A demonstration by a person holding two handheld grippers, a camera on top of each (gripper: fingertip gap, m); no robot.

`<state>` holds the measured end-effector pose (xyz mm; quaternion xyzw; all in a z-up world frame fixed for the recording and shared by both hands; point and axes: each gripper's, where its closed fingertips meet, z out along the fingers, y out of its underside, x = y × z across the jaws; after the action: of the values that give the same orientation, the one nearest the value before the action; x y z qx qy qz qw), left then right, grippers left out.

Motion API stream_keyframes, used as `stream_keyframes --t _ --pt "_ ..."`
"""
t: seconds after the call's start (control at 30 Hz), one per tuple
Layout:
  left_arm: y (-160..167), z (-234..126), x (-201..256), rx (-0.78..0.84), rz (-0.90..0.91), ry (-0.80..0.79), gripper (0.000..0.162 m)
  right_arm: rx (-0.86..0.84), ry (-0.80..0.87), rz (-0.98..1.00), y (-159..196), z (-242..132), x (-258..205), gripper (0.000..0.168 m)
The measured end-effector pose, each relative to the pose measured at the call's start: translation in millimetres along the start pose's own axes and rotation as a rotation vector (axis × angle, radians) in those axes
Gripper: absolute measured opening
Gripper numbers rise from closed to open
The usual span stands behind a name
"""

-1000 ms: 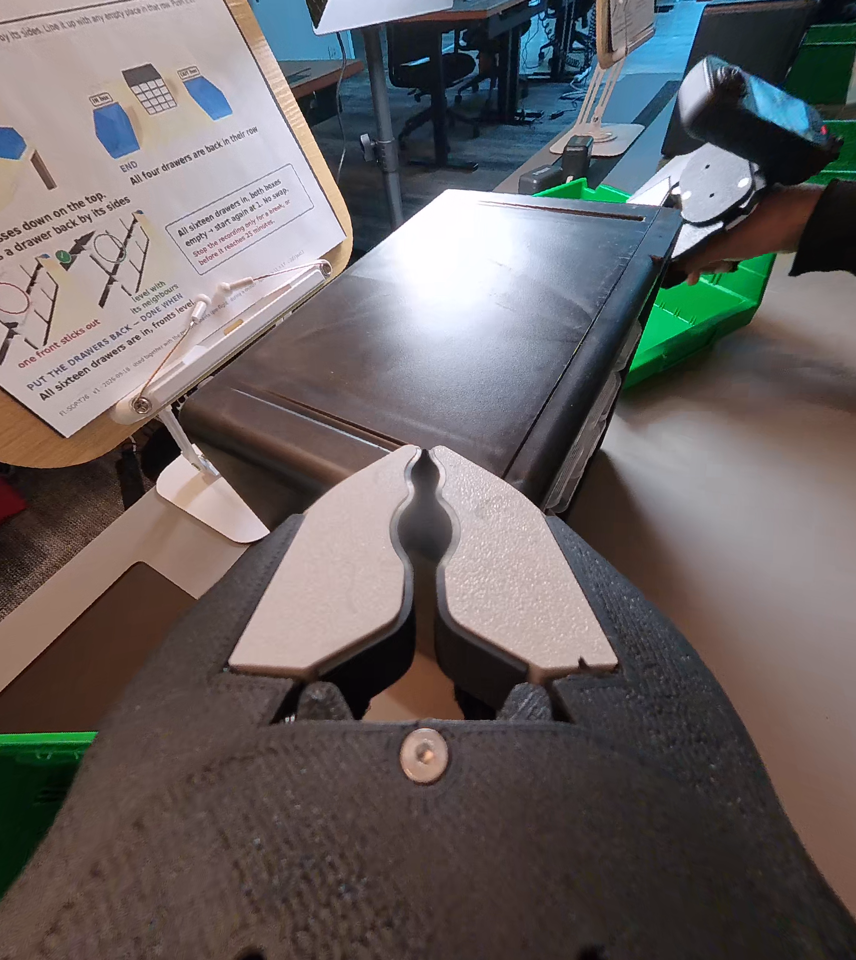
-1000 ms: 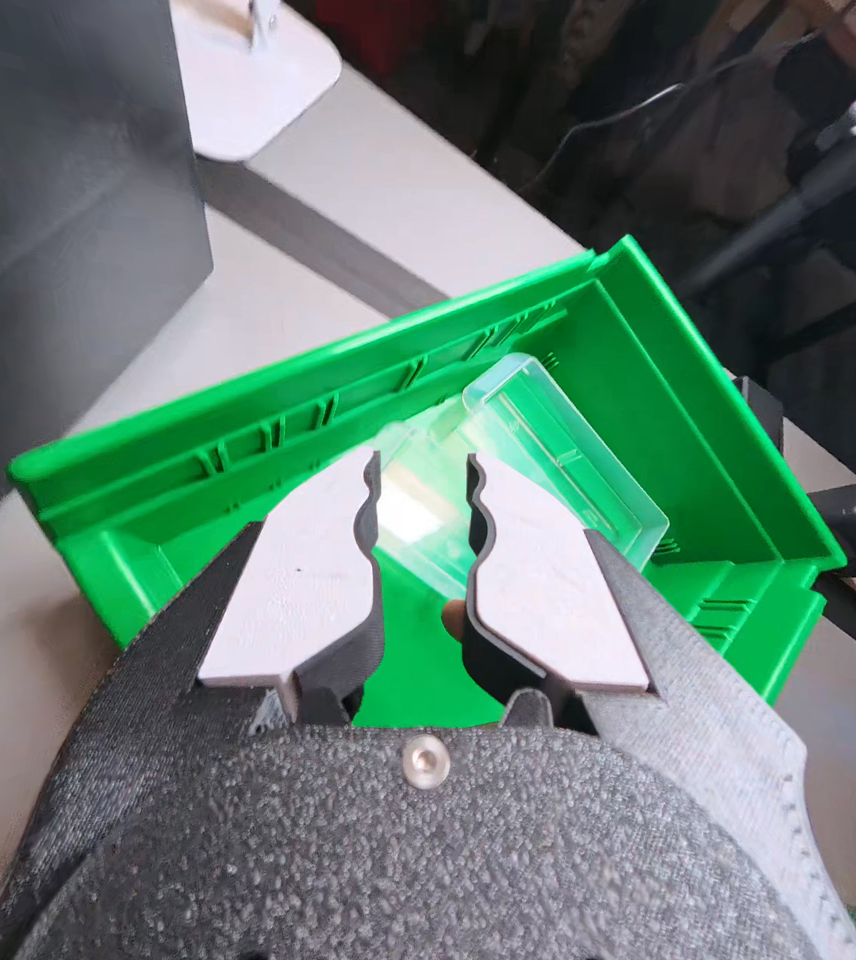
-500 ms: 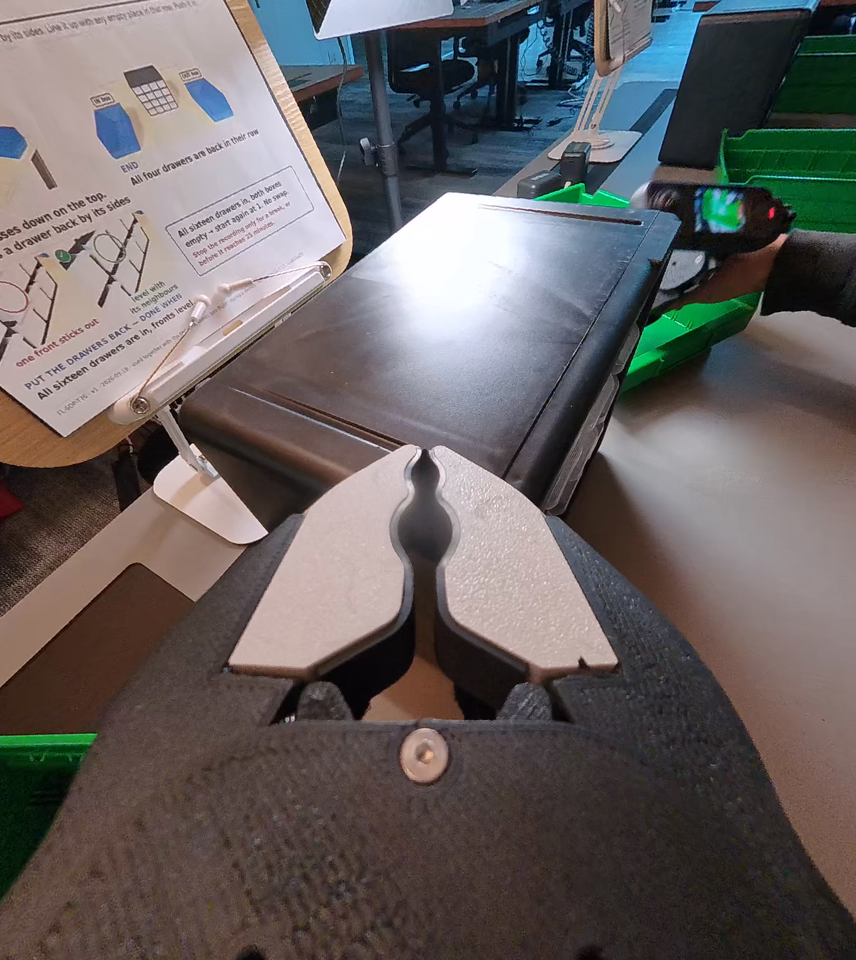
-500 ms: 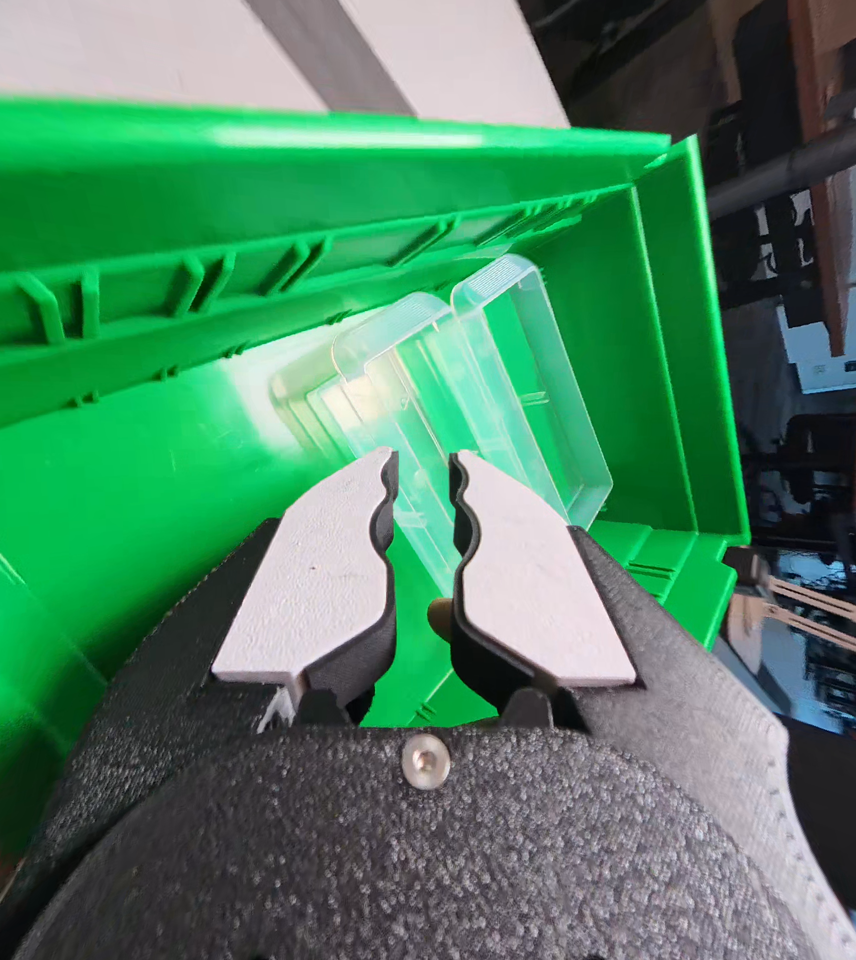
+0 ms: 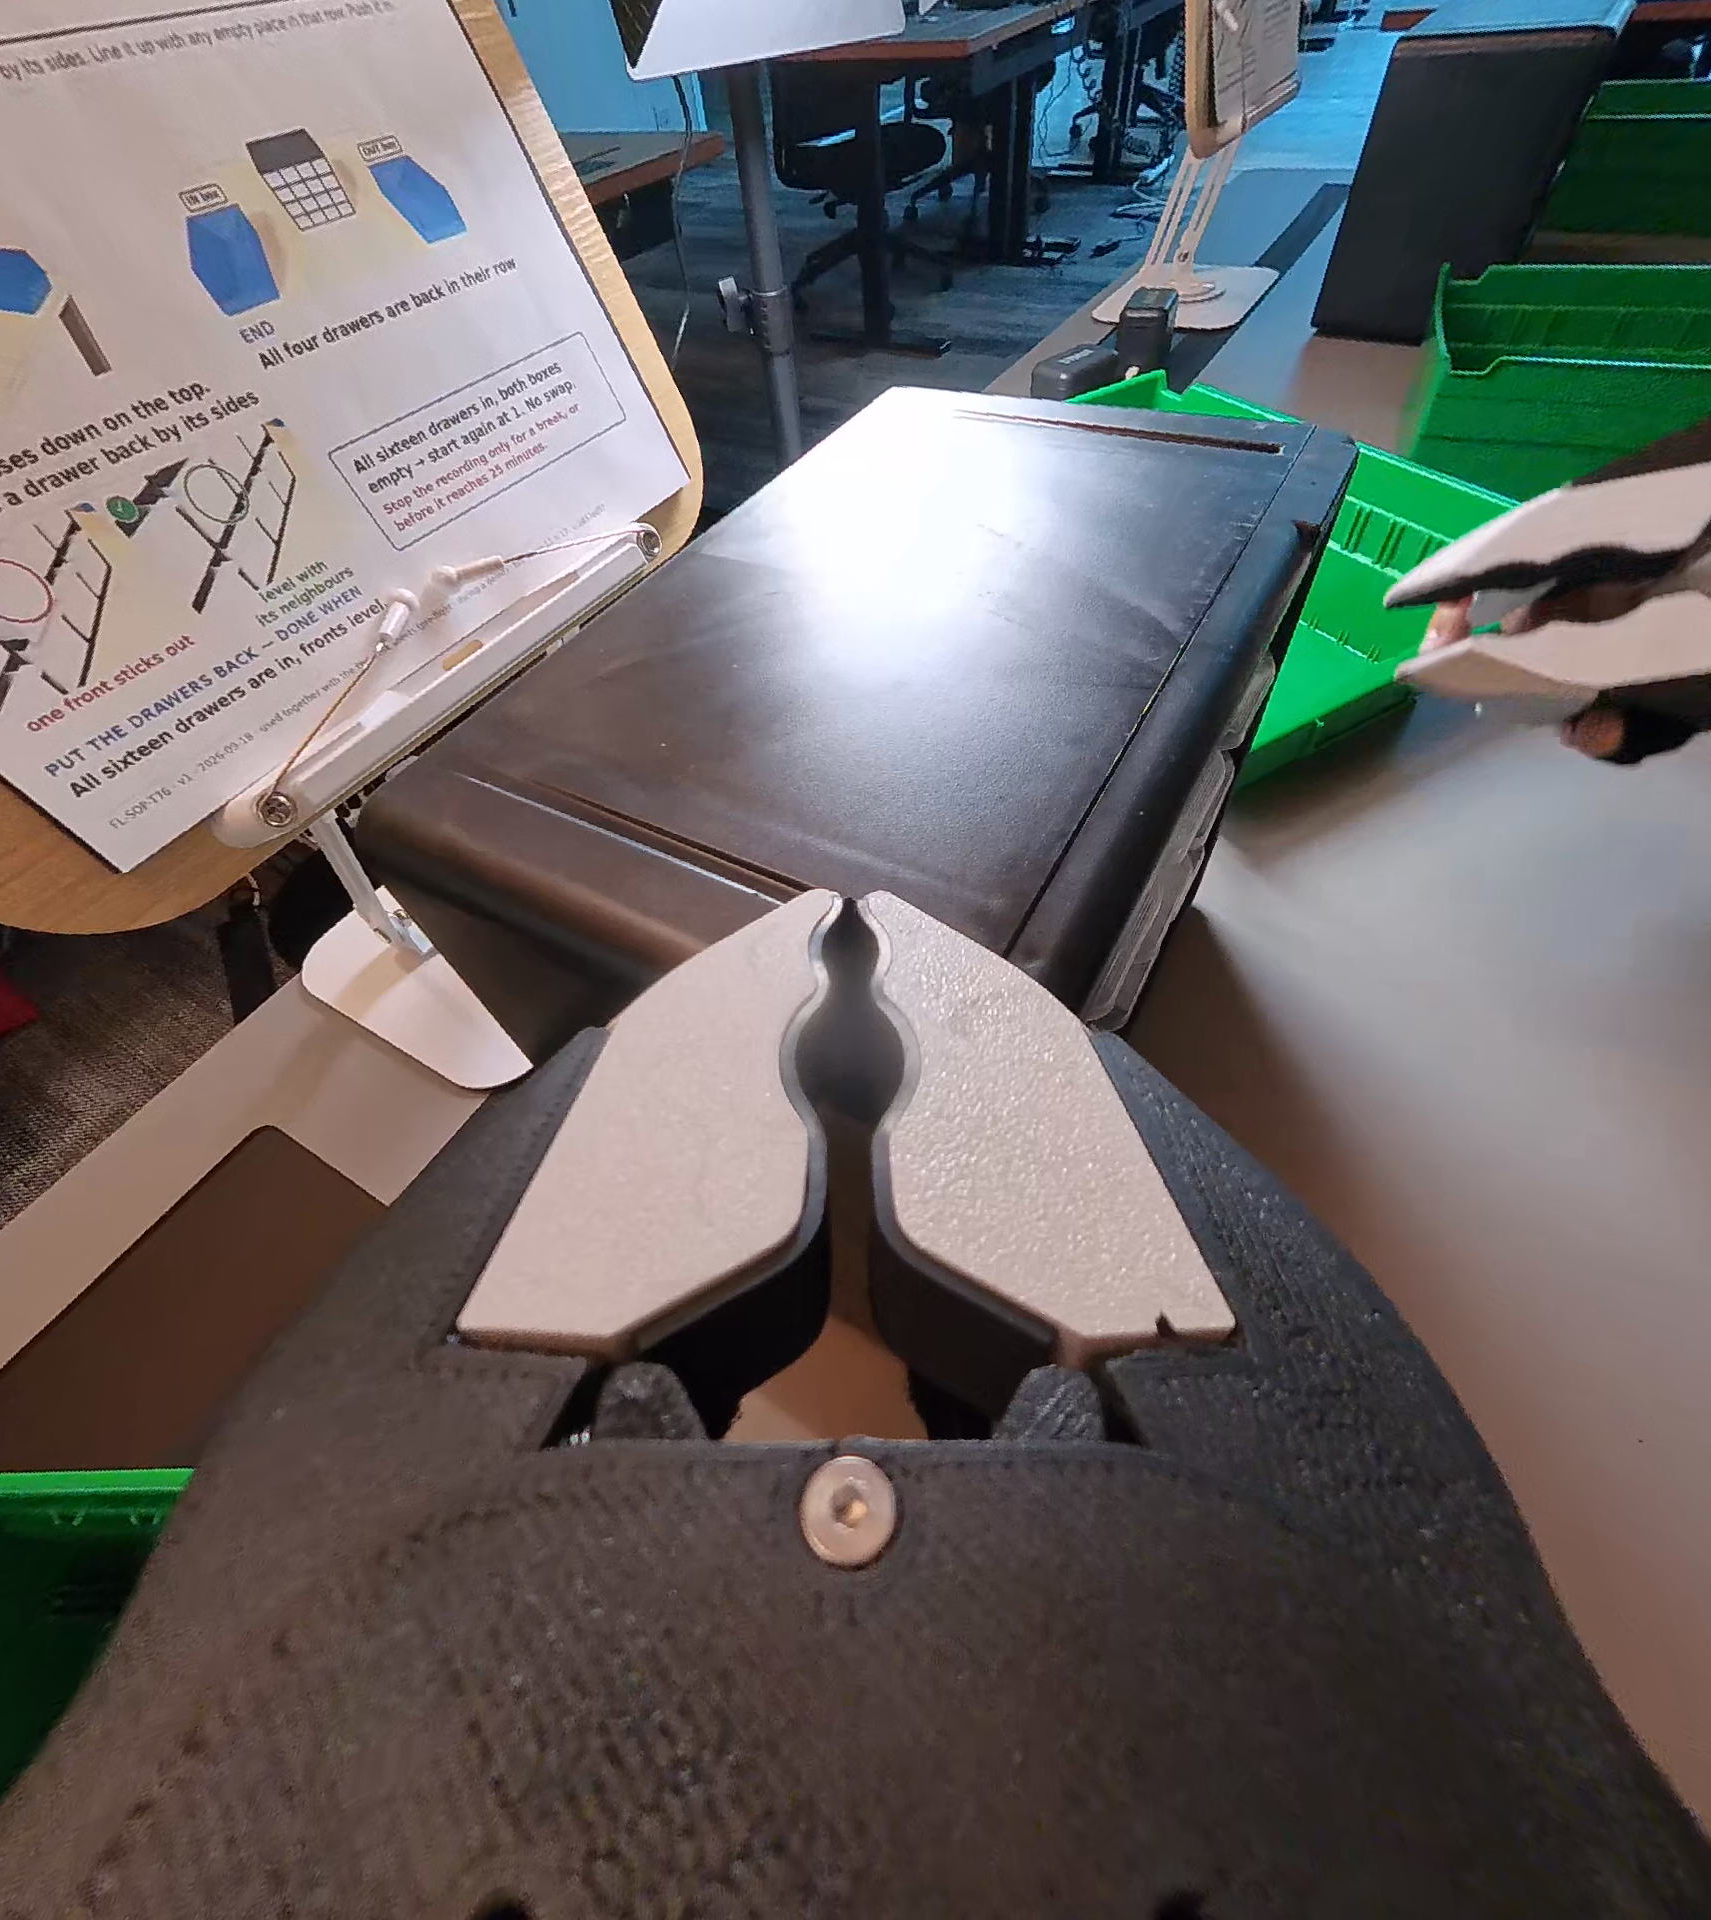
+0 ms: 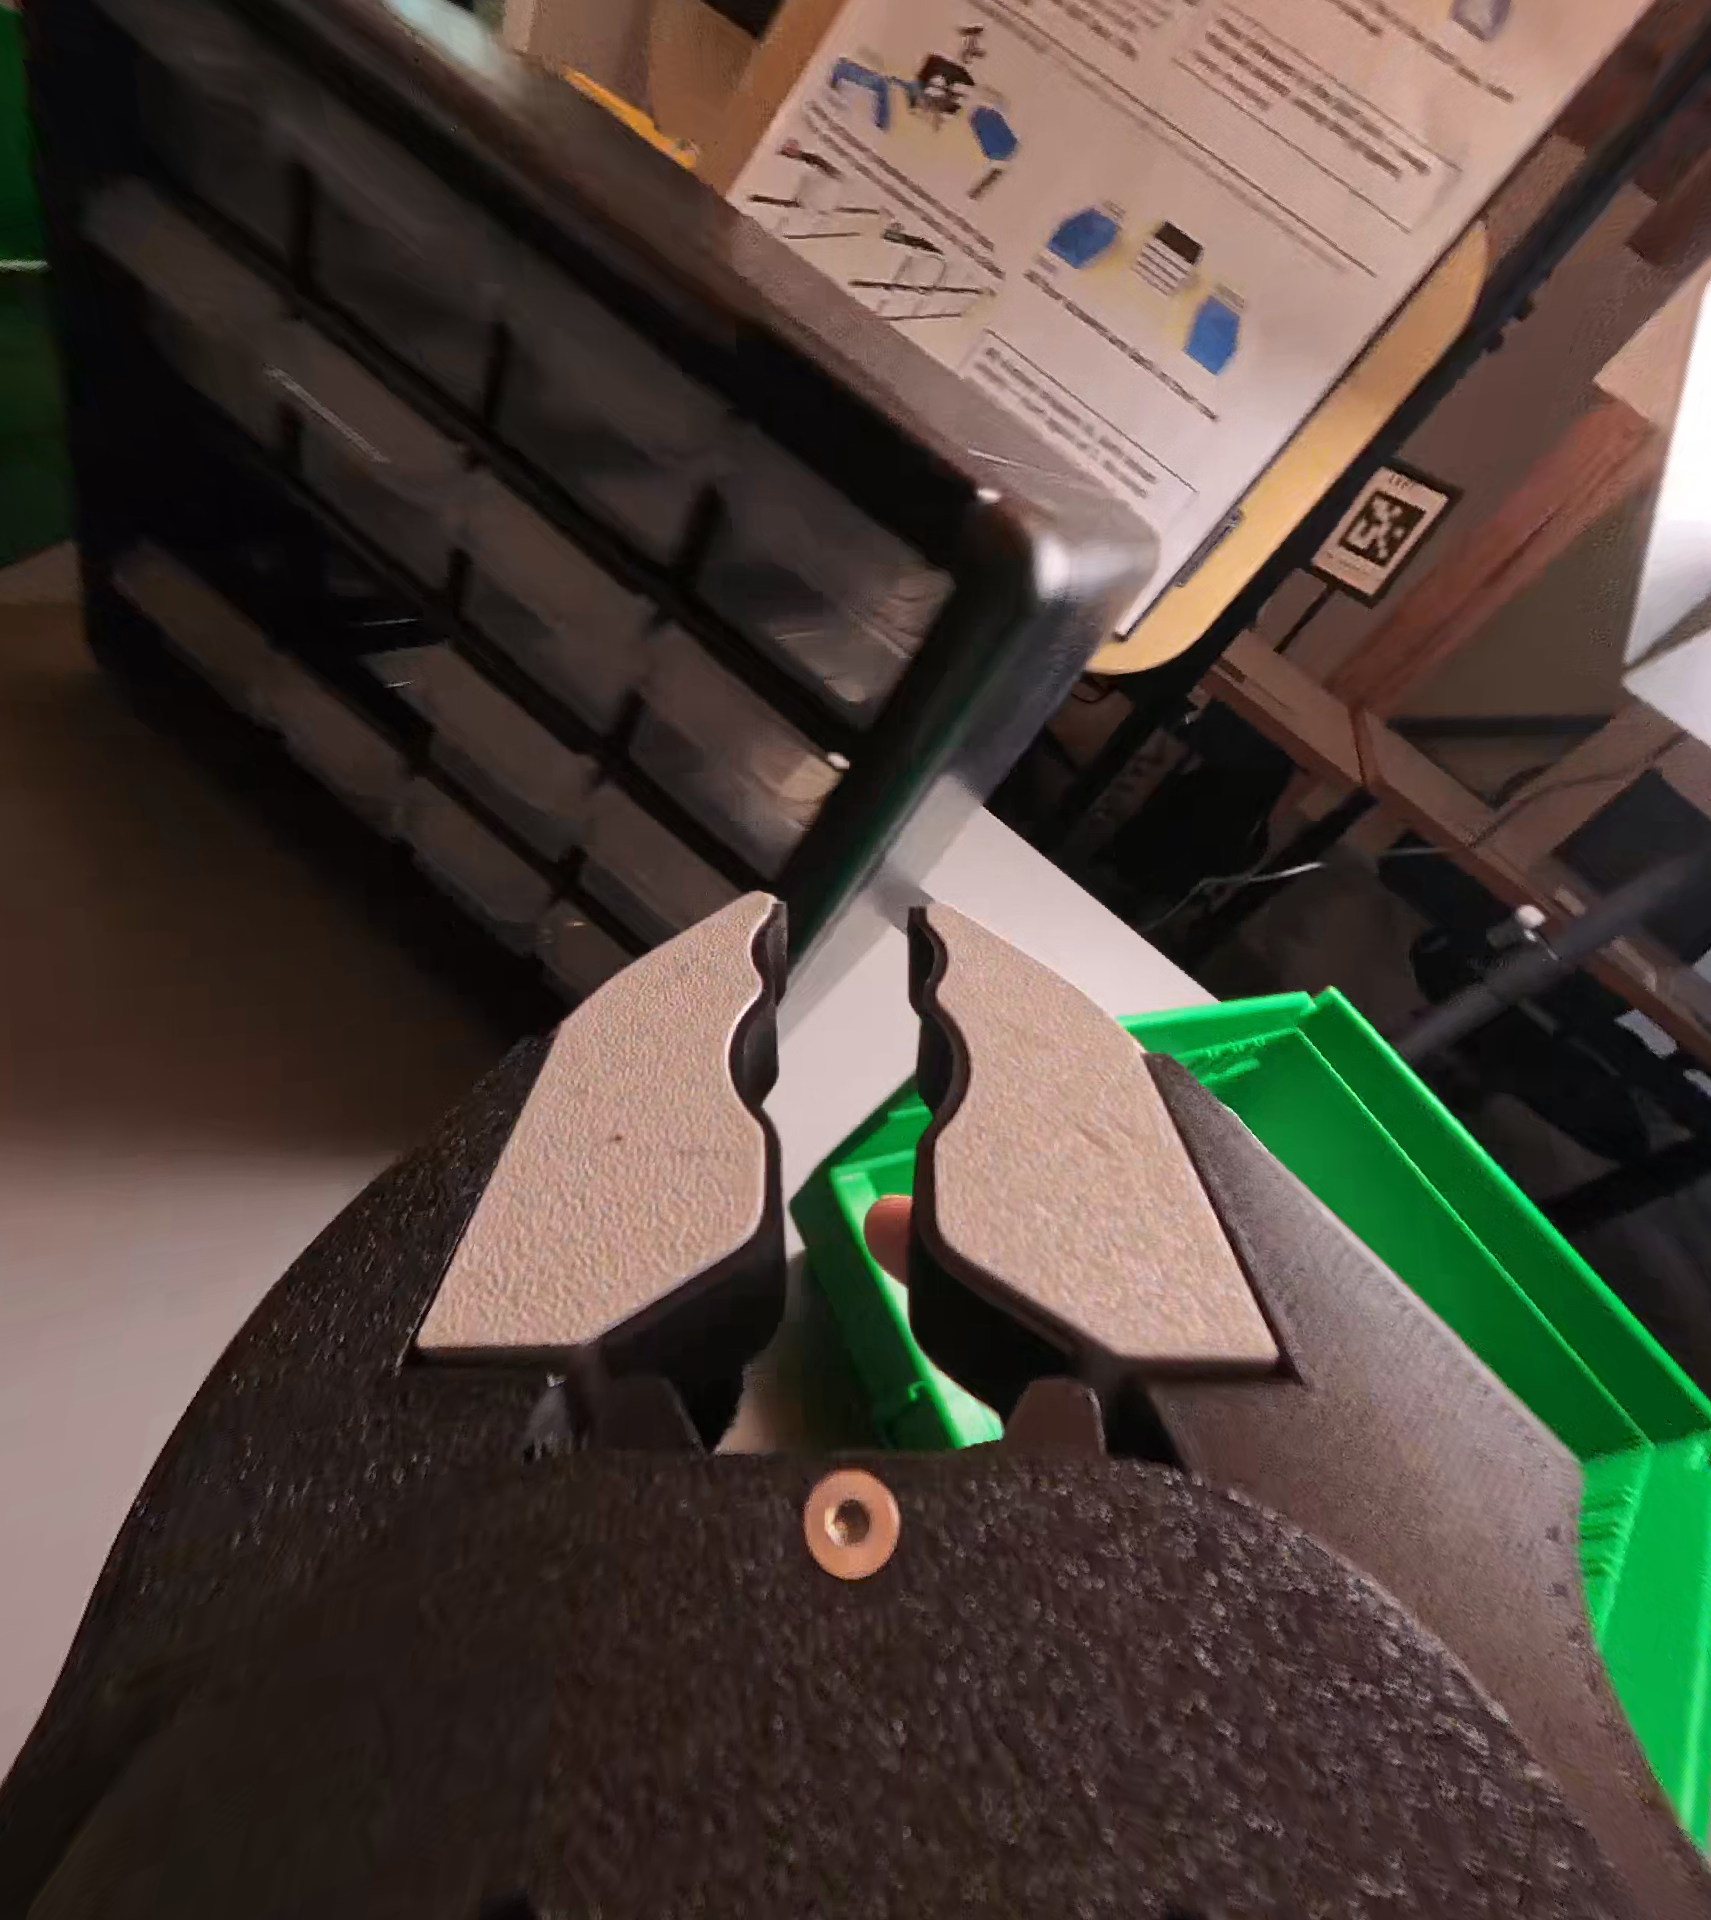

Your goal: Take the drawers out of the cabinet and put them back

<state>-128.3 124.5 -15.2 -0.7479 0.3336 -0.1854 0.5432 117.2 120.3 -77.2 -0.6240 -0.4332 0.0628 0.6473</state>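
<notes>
Cabinet [image 6: 518, 499] drawers in; green bin [image 6: 1453, 1299].

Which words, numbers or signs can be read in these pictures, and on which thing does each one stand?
I do not quote writing; these things bear it:
Instruction sheet on the wooden board: printed lines and drawings, sharp in the left wrist view, blurred in the right.
Square black-and-white marker: a pattern; the tiny print above it is unreadable.
Small black device on the table: label too small to read.
Cabinet: no writing visible.
</notes>
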Motion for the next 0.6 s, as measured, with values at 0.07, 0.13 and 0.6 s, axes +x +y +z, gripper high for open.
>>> stream_keyframes --t 0.07,0.13,0.6 --pt "0 0 0 0.000 0.000 -0.002 0.000 -0.012 -0.019 -0.051 1 3 -18 0.021" --pt "0 0 0 0.000 0.001 -0.004 0.000 -0.023 -0.028 -0.109 2 8 -31 0.022" --pt "0 0 0 -0.007 0.016 -0.017 0.000 -0.010 0.005 -0.366 -25 53 -76 0.025"
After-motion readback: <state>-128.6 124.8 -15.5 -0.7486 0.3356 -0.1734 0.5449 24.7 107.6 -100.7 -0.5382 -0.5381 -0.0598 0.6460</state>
